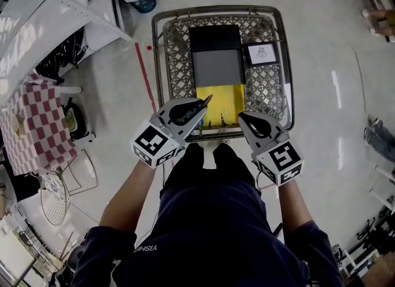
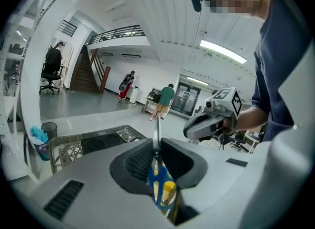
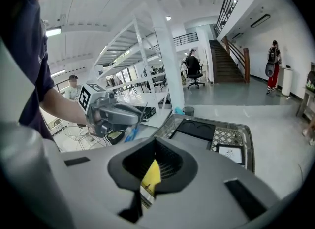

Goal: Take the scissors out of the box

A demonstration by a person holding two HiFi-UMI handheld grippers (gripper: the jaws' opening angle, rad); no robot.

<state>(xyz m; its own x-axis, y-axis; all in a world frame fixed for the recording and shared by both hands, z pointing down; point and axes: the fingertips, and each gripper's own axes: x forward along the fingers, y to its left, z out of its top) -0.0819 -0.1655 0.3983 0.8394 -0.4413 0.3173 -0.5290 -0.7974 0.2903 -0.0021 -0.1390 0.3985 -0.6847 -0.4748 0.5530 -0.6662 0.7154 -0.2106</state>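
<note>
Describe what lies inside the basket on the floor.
Inside the basket: a black-and-grey box at the far end, a white card beside it, a yellow box nearer. The left gripper and right gripper cover the yellow box's near end, hiding its contents.

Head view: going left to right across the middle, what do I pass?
checkered cloth → left tongs gripping the scissors → yellow box → right tongs → person's leg at the edge.
</note>
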